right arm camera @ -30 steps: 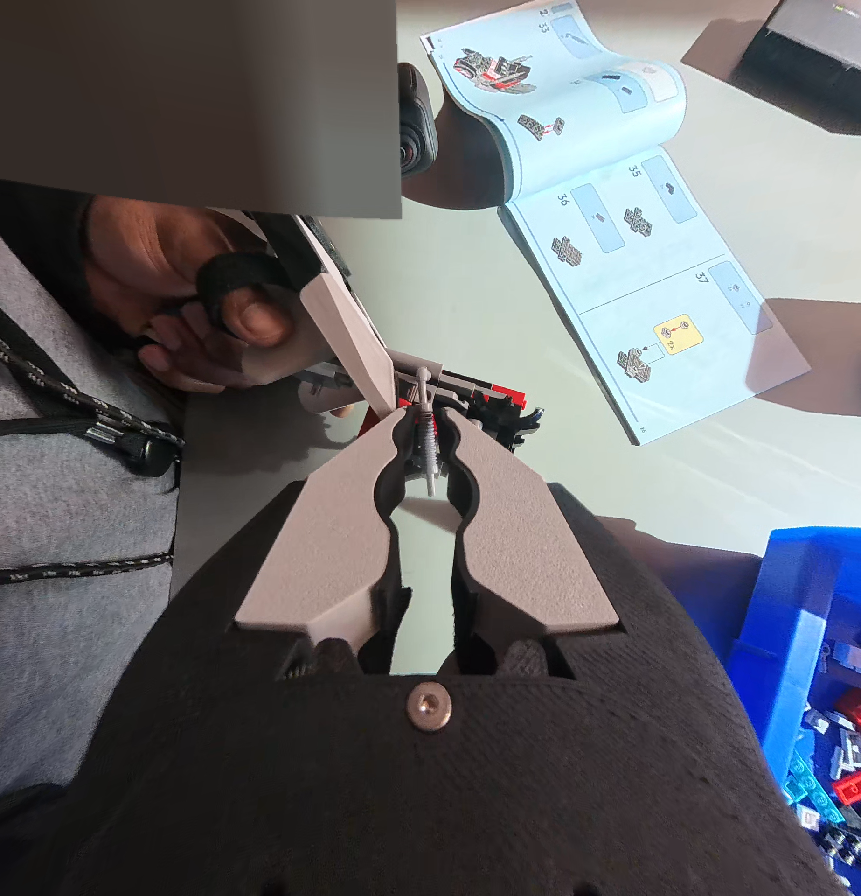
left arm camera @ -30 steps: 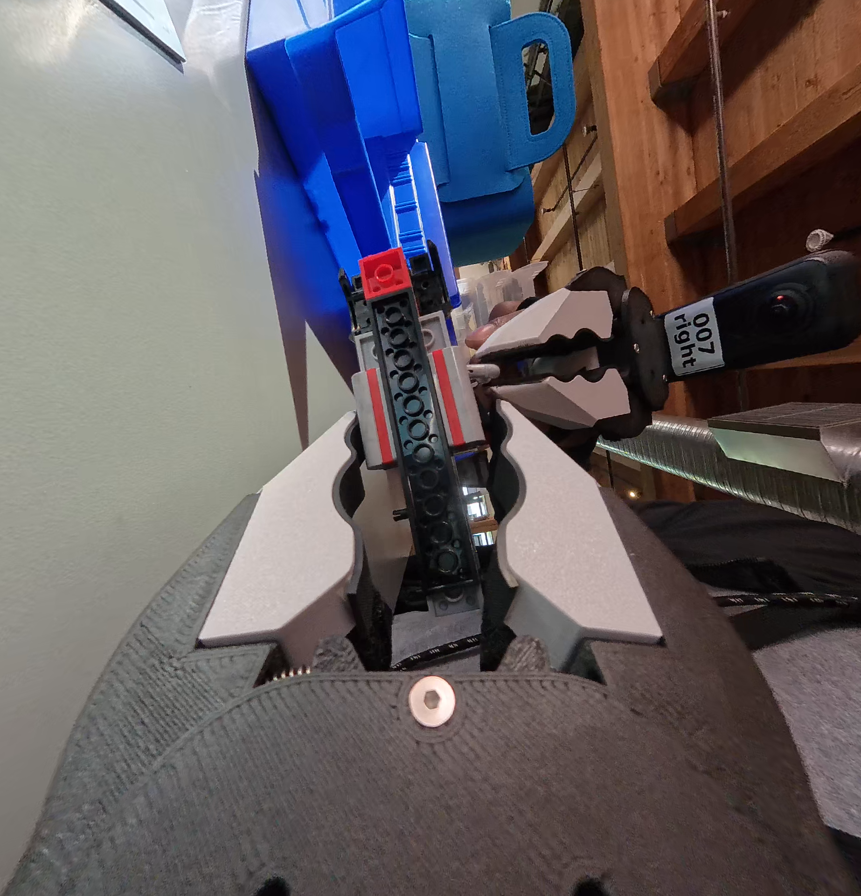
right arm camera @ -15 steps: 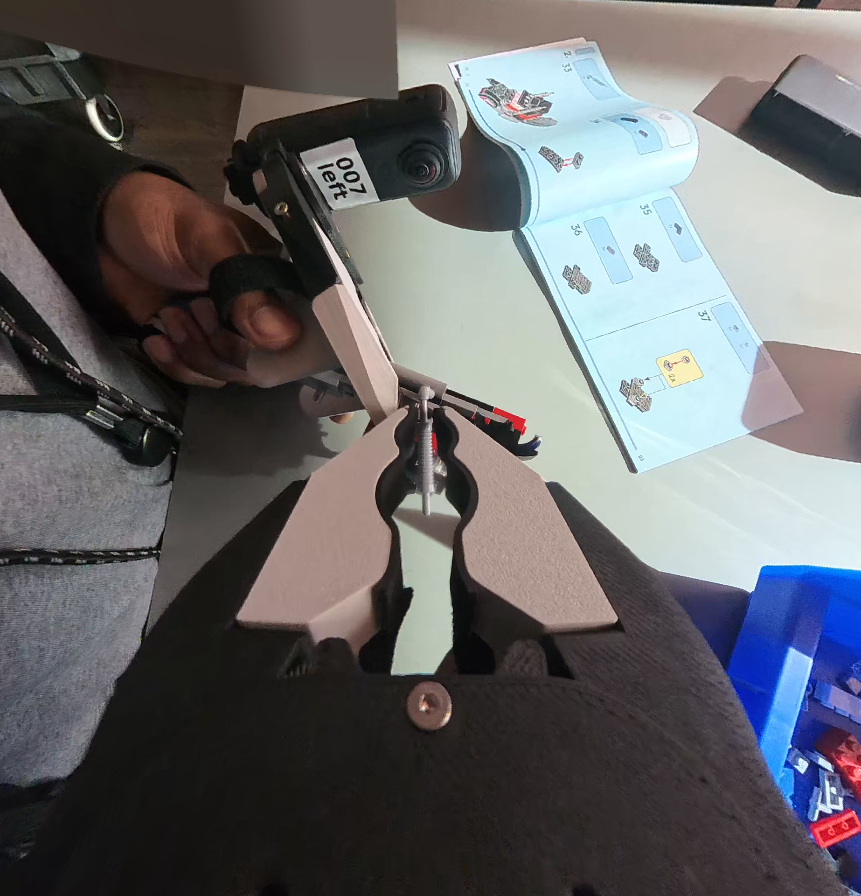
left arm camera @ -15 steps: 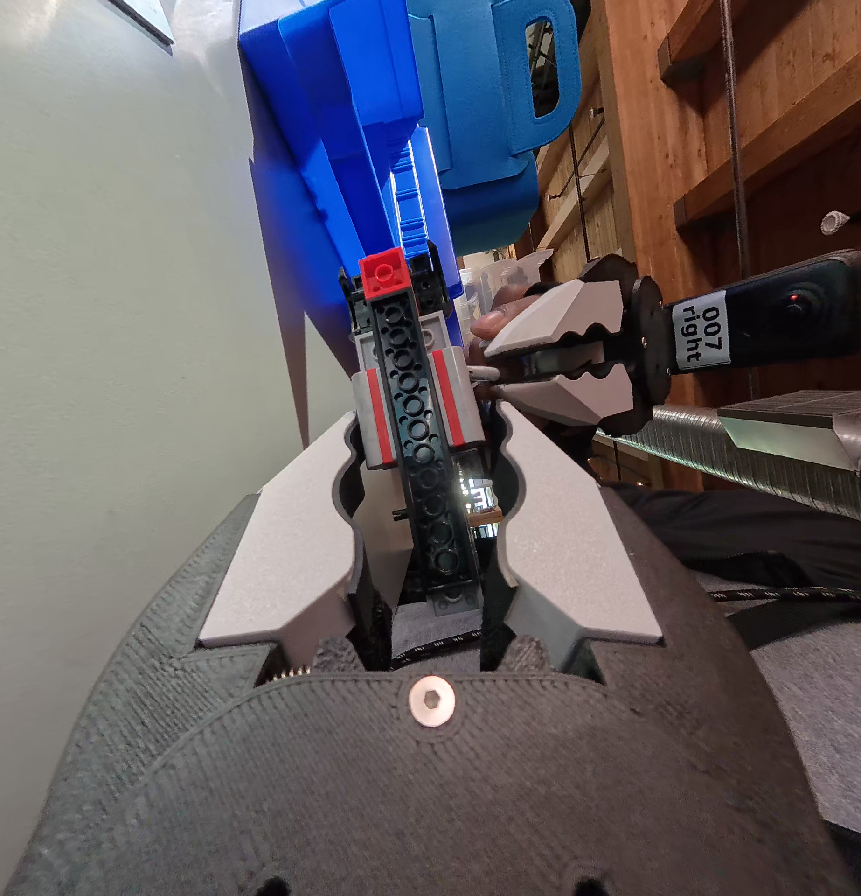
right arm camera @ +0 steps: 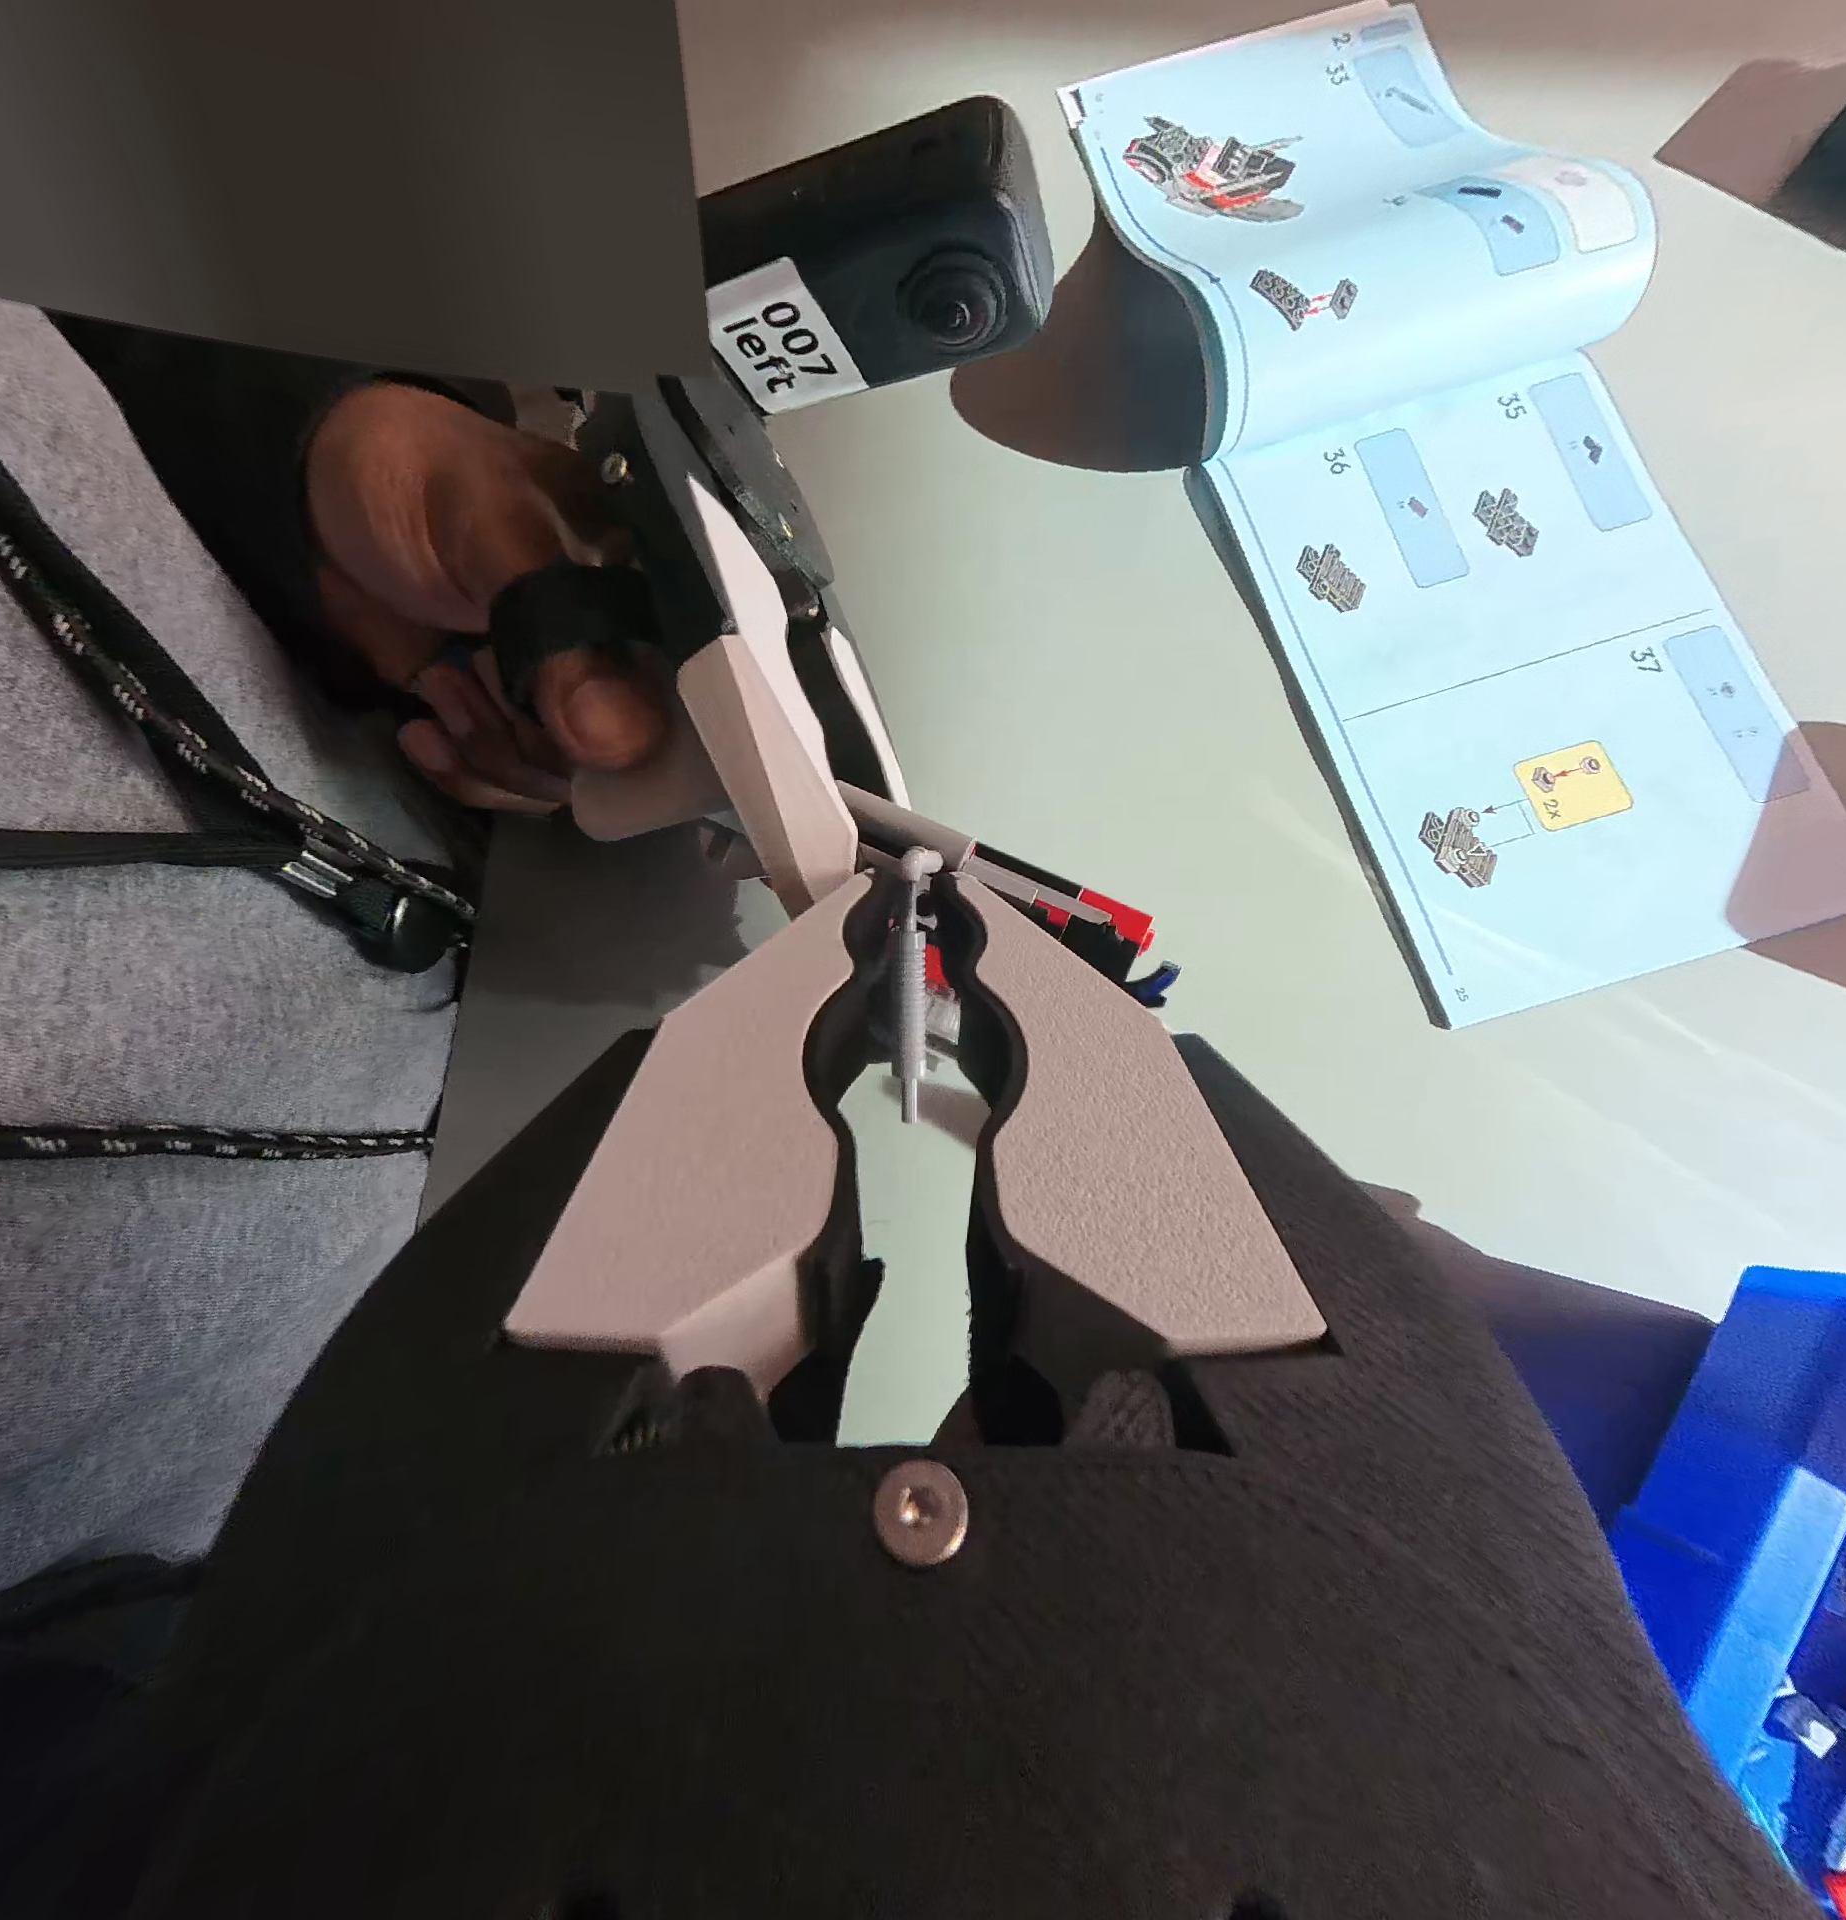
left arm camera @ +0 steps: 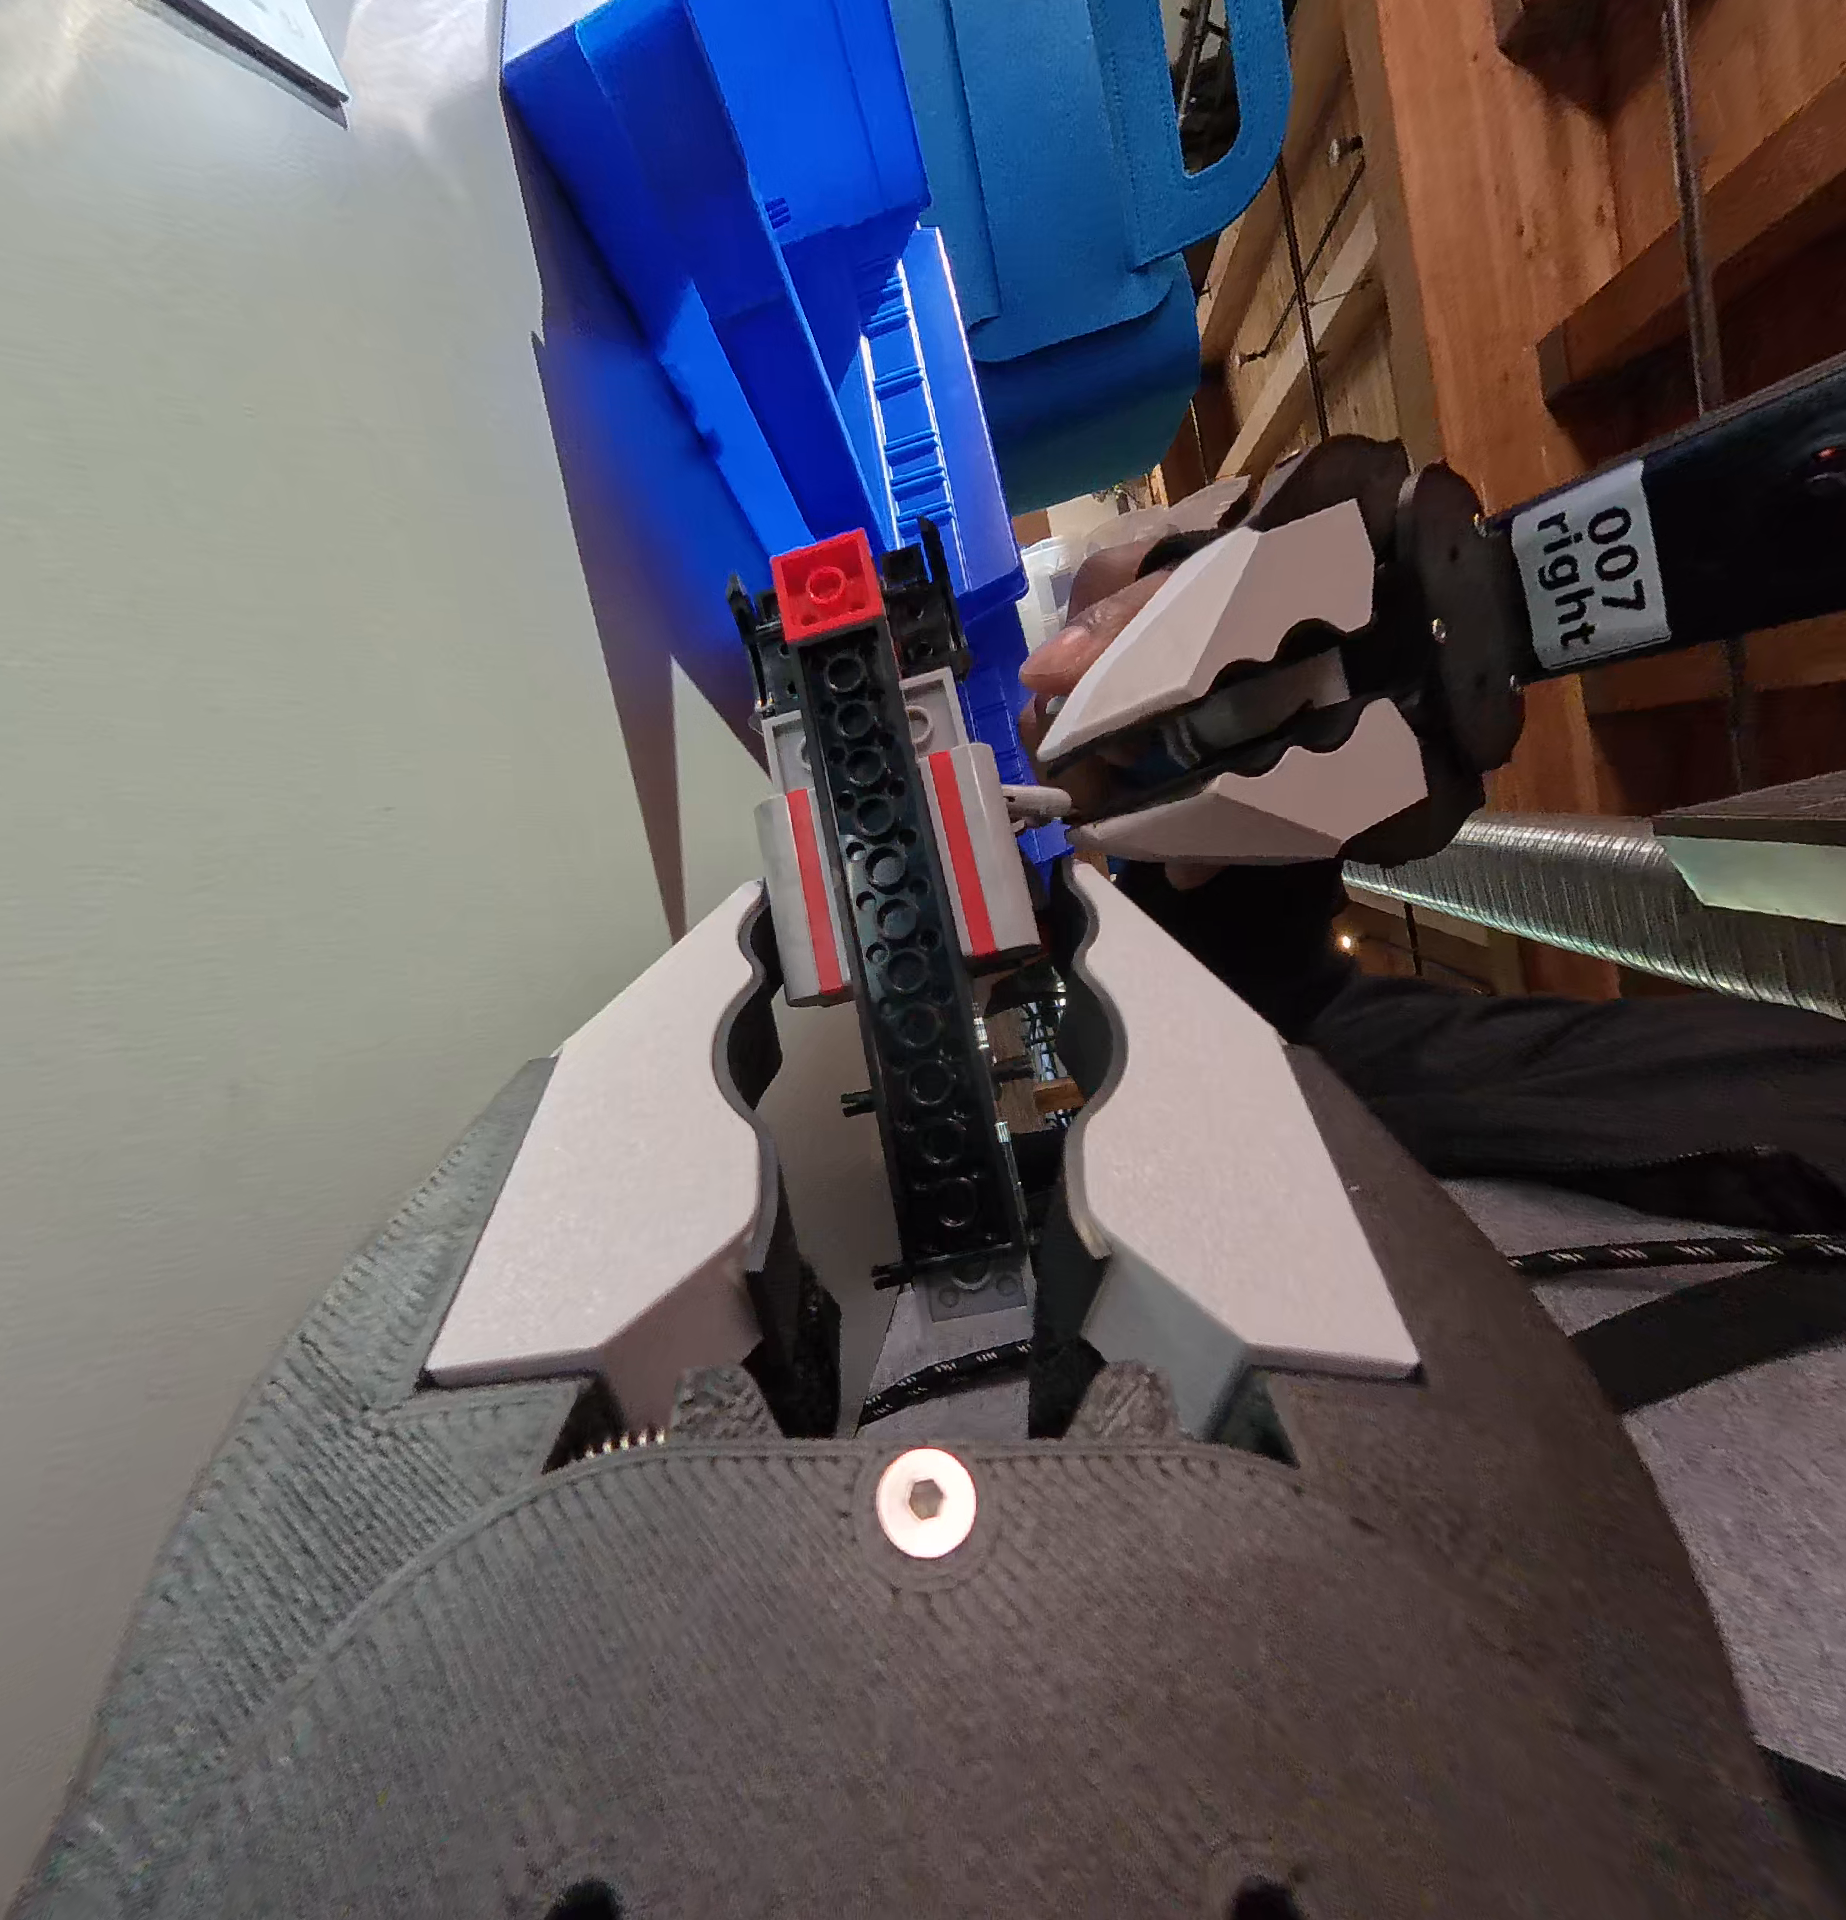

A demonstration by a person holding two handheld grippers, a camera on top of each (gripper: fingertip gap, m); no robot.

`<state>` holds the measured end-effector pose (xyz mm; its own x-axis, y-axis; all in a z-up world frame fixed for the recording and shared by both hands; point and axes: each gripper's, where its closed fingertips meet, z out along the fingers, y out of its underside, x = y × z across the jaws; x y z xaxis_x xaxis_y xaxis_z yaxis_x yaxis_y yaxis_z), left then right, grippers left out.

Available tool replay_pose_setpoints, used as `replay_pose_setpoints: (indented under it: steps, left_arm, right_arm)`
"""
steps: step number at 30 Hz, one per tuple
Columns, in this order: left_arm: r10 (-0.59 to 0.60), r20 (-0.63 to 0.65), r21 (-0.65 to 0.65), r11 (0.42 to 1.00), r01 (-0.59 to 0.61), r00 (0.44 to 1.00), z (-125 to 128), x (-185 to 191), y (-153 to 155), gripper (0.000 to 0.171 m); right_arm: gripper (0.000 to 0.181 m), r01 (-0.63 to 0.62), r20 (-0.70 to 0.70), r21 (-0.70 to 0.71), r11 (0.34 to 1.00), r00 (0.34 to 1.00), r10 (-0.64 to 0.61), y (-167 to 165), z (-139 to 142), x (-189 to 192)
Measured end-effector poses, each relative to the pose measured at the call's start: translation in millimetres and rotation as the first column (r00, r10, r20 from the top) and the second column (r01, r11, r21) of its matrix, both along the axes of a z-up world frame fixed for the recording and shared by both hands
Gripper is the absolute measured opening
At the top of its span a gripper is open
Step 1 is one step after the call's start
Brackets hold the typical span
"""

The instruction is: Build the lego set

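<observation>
Meanwhile, little has shifted over the last second except the approach. The left gripper (left arm camera: 914, 894) stays clamped on the half-built lego model (left arm camera: 888, 894), a long black studded beam flanked by grey-and-red blocks and capped with a red brick (left arm camera: 823, 584), held up off the desk. The right gripper (right arm camera: 903, 883) remains closed on a thin light-grey antenna-like piece (right arm camera: 911, 997), and in the left wrist view it has swung slightly higher and closer, so the piece's tip now sits at the model's right flank; whether it has seated I cannot tell. I judge this as the attaching step, with alignment under way and the push home probably yet to come.

The desk (right arm camera: 1054, 644) is pale green and smooth. The open instruction booklet (right arm camera: 1501, 582) lies toward its far right part, and a blue parts bin (right arm camera: 1750, 1517) holding loose bricks sits at the near right corner. In the left wrist view a blue foam-like handle piece (left arm camera: 1085, 208) shows beyond the bin, backed by wooden shelving (left arm camera: 1625, 260) and a ribbed metal duct (left arm camera: 1625, 914).
</observation>
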<state>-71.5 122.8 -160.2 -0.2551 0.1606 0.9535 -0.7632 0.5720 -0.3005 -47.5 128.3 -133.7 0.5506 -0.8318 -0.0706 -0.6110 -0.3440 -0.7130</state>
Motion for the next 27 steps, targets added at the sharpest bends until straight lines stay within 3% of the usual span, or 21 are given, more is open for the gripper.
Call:
replay_pose_setpoints:
  steps: [6,20,27]
  left_arm:
    - [-0.007,0.051,-0.004,1.0,0.007,0.999,-1,-2,1,0.052]
    - [0.033,0.212,-0.006,0.999,-0.032,0.977,-7,6,1,0.052]
    - [0.03,0.287,0.008,0.999,-0.034,0.957,-12,5,2,0.052]
  right_arm:
    - [0.009,-0.025,-0.038,-0.006,1.0,0.999,0.024,3,-5,-1]
    - [0.005,0.066,-0.128,-0.057,0.996,0.989,-0.073,-4,-10,-2]
    - [0.005,0.051,-0.161,-0.082,0.995,0.985,-0.063,-1,-14,-4]
